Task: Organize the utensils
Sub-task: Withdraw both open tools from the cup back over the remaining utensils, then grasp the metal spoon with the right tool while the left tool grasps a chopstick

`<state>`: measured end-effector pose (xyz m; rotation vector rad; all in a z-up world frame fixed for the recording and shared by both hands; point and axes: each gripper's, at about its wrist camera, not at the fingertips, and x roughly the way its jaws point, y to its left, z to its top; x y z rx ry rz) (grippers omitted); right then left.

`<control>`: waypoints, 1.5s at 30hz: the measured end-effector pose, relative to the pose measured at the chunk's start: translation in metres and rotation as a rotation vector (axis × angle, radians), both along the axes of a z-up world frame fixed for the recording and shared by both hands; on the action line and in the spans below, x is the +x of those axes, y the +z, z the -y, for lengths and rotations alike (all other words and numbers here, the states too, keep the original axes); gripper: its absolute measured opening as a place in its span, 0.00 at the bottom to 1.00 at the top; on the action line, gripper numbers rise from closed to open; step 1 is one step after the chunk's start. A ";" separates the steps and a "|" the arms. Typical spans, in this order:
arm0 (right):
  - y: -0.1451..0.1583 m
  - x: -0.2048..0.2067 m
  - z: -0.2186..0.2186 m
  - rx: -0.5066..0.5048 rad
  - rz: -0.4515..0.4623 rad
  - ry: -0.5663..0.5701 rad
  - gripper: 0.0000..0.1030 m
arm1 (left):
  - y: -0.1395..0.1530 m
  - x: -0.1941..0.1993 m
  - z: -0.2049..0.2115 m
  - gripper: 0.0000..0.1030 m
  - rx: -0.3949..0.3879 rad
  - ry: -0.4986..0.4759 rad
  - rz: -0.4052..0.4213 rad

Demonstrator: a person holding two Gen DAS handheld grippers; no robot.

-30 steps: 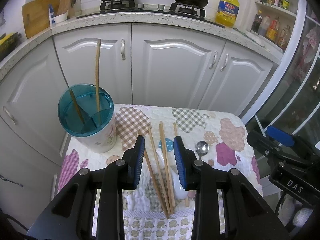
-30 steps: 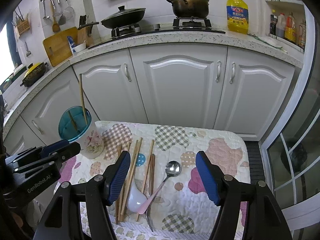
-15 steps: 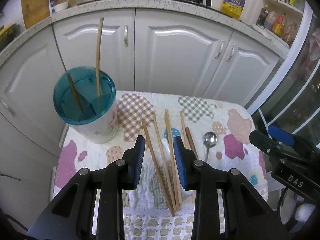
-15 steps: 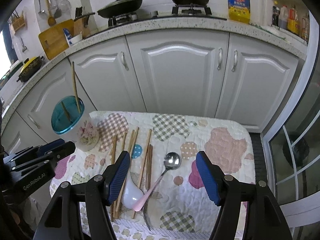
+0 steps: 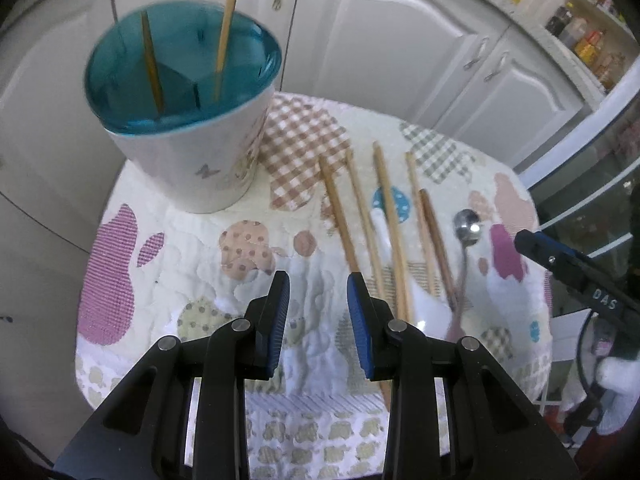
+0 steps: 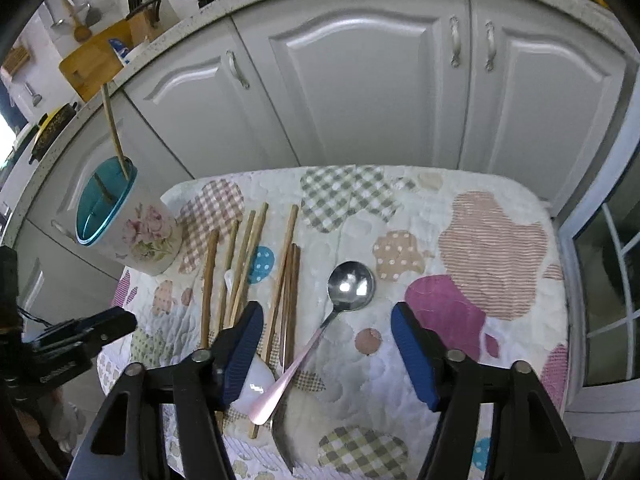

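The left gripper [image 5: 318, 312] hangs with jaws apart and empty above the patchwork cloth [image 5: 192, 240]; the chopsticks [image 5: 384, 216] lie just to its right, the utensil cup [image 5: 188, 100] ahead to its left (two sticks stand inside). The right gripper [image 6: 326, 346], jaws gaping though they have just been closing, straddles the pink-handled spoon [image 6: 340, 300] without touching it.

A white floral holder [image 6: 136, 236] with a teal divided insert stands upright, two chopsticks [image 5: 226, 28] leaning inside. Right of the holder, wooden chopsticks [image 6: 240, 276] lie roughly parallel, then a pink-handled metal spoon [image 6: 344, 296] crossing a white spoon [image 6: 252, 388].
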<state>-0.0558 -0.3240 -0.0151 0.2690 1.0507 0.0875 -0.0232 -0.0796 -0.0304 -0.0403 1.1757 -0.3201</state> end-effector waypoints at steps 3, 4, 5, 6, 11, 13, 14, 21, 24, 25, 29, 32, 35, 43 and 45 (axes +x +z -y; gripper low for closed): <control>-0.011 0.012 0.000 0.017 -0.020 0.021 0.48 | -0.011 0.011 0.007 0.28 -0.024 0.010 -0.018; -0.014 0.016 0.002 0.016 -0.027 0.019 0.46 | -0.015 0.015 0.011 0.28 -0.033 0.011 -0.024; -0.018 0.020 0.005 0.016 -0.038 0.013 0.46 | -0.018 0.018 0.015 0.28 -0.039 0.008 -0.025; -0.022 0.023 0.008 0.027 -0.050 0.007 0.45 | -0.021 0.021 0.017 0.28 -0.038 0.006 -0.022; -0.043 0.038 0.021 0.052 -0.095 -0.014 0.45 | -0.032 0.042 0.028 0.28 -0.021 0.023 -0.025; -0.049 0.043 0.025 0.059 -0.101 -0.011 0.45 | -0.035 0.049 0.032 0.28 -0.005 0.036 -0.017; -0.052 0.046 0.028 0.061 -0.102 -0.013 0.45 | -0.037 0.053 0.033 0.28 0.002 0.043 -0.018; -0.067 0.062 0.030 0.064 -0.083 0.083 0.43 | -0.049 0.075 0.043 0.28 0.055 0.078 -0.009; -0.068 0.064 0.029 0.083 -0.073 0.116 0.31 | -0.052 0.082 0.050 0.28 0.071 0.077 -0.013; -0.068 0.064 0.029 0.089 -0.074 0.126 0.24 | -0.054 0.085 0.053 0.28 0.077 0.076 -0.013; -0.070 0.066 0.027 0.083 -0.076 0.166 0.13 | -0.057 0.092 0.061 0.19 0.095 0.070 -0.012; -0.070 0.065 0.026 0.074 -0.083 0.185 0.10 | -0.056 0.093 0.063 0.08 0.095 0.052 -0.004; -0.069 0.057 0.028 0.098 -0.091 0.191 0.06 | -0.055 0.087 0.057 0.07 0.069 0.029 -0.023; -0.073 0.010 0.048 0.163 -0.129 0.200 0.04 | -0.054 0.048 0.018 0.06 0.062 -0.008 -0.085; -0.079 0.003 0.055 0.186 -0.130 0.174 0.05 | -0.052 0.045 0.017 0.06 0.077 -0.016 -0.082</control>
